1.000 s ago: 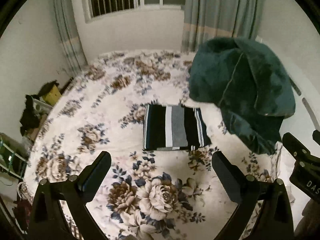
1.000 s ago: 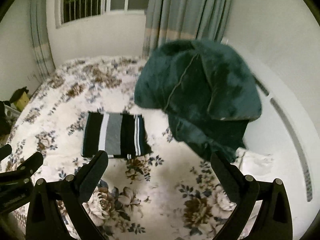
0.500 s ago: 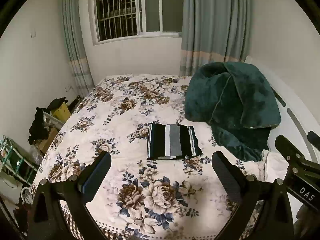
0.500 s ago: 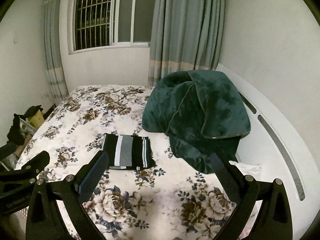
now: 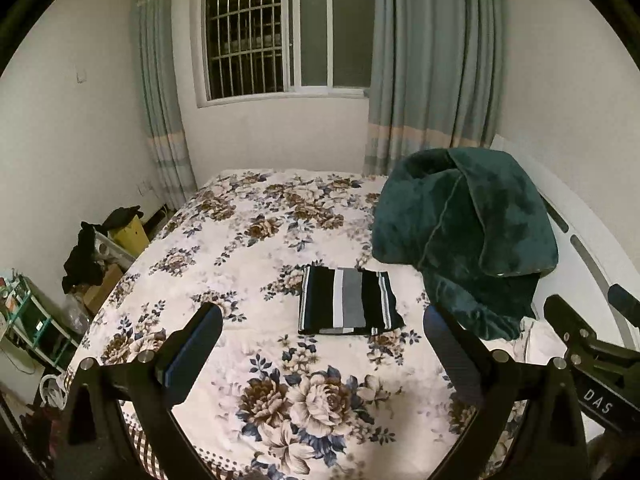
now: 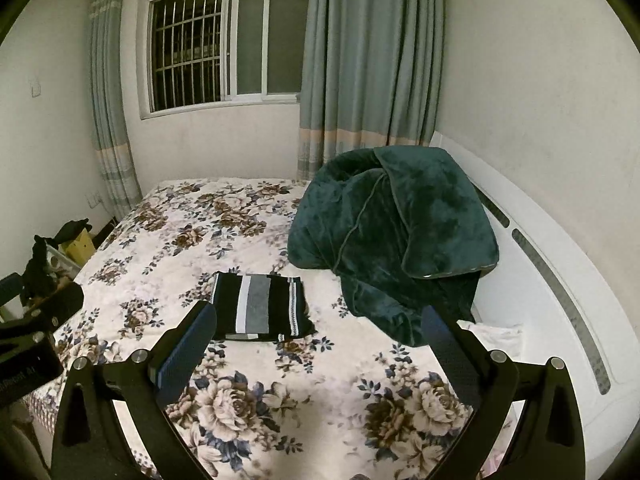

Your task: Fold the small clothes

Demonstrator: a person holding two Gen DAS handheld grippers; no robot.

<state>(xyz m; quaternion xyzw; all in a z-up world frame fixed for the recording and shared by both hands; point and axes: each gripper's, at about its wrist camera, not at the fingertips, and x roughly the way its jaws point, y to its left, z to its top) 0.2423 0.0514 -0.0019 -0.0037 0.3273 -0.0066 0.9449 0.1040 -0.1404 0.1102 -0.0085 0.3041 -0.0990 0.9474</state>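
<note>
A folded garment with black, white and grey stripes [image 5: 347, 301] lies flat in the middle of the floral bedspread [image 5: 248, 240]; it also shows in the right wrist view [image 6: 260, 307]. My left gripper [image 5: 322, 320] is open and empty, held above the near end of the bed, well back from the garment. My right gripper [image 6: 318, 322] is open and empty, at a similar height and distance. The right gripper's body shows at the right edge of the left wrist view [image 5: 592, 352].
A dark green plush blanket [image 5: 468, 232] is heaped at the right of the bed against the white headboard [image 6: 560, 280]. Boxes and dark clothes [image 5: 92, 248] sit on the floor to the left. A barred window [image 5: 280, 36] and curtains are behind.
Both grippers have pulled back and risen away from the bed. The folded garment looks smaller and farther off, and the window and walls have come into view. The garment has not moved.
</note>
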